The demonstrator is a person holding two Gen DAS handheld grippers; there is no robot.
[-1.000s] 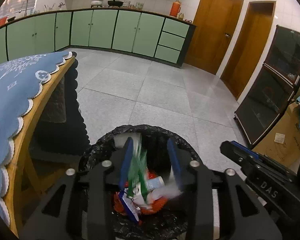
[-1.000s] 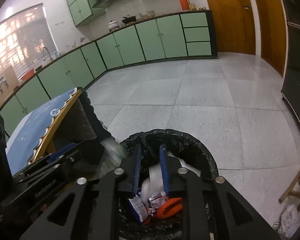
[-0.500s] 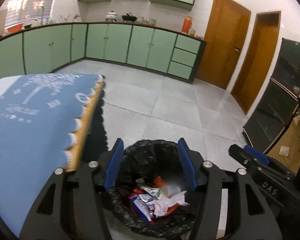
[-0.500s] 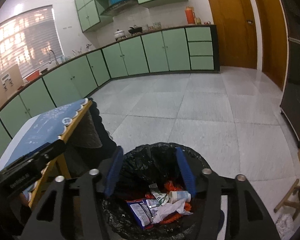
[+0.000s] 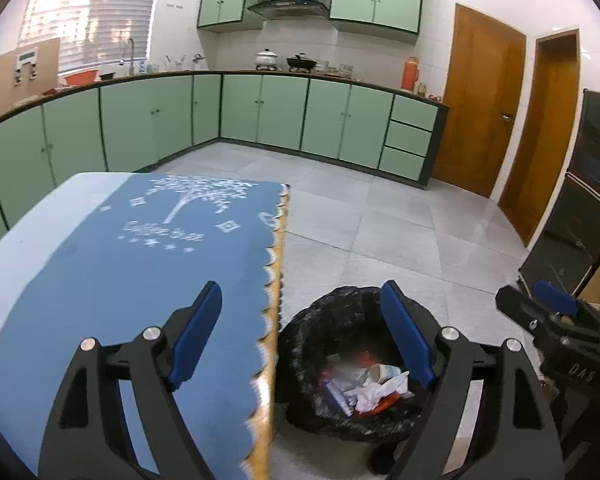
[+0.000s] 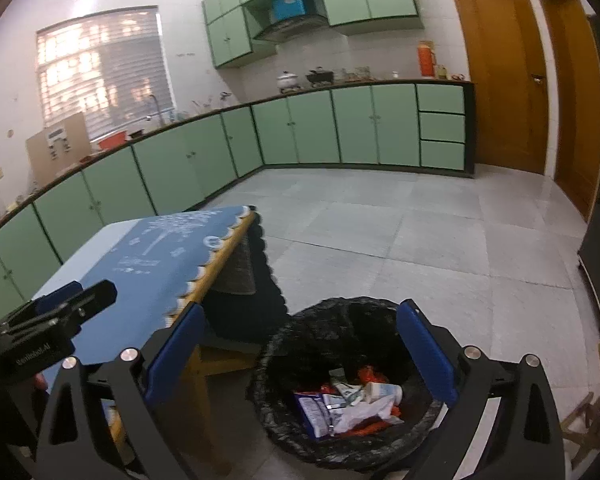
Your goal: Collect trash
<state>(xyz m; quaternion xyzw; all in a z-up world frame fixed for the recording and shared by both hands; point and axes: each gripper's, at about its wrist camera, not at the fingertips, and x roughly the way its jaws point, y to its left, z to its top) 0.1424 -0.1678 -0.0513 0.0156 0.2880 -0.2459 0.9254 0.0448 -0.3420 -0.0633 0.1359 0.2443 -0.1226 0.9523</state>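
A bin lined with a black bag [image 5: 320, 320] stands on the floor beside the table; it also shows in the right wrist view [image 6: 308, 328]. Inside lie wrappers, crumpled paper and a small cup [image 5: 364, 388], seen too in the right wrist view [image 6: 352, 404]. My left gripper [image 5: 300, 300] is open and empty, above the table edge and the bin. My right gripper [image 6: 300, 320] is open and empty, above the bin. Each gripper shows at the edge of the other's view.
A table with a blue cloth [image 5: 120, 260] stands left of the bin. Green kitchen cabinets [image 5: 260, 112] line the far walls. Wooden doors [image 5: 480, 112] are at the right. A dark glass cabinet [image 5: 580, 208] and a cardboard box stand at far right.
Both grippers dropped their trash into the bin, opened wide and rose up and back. The left one swung left over the table.
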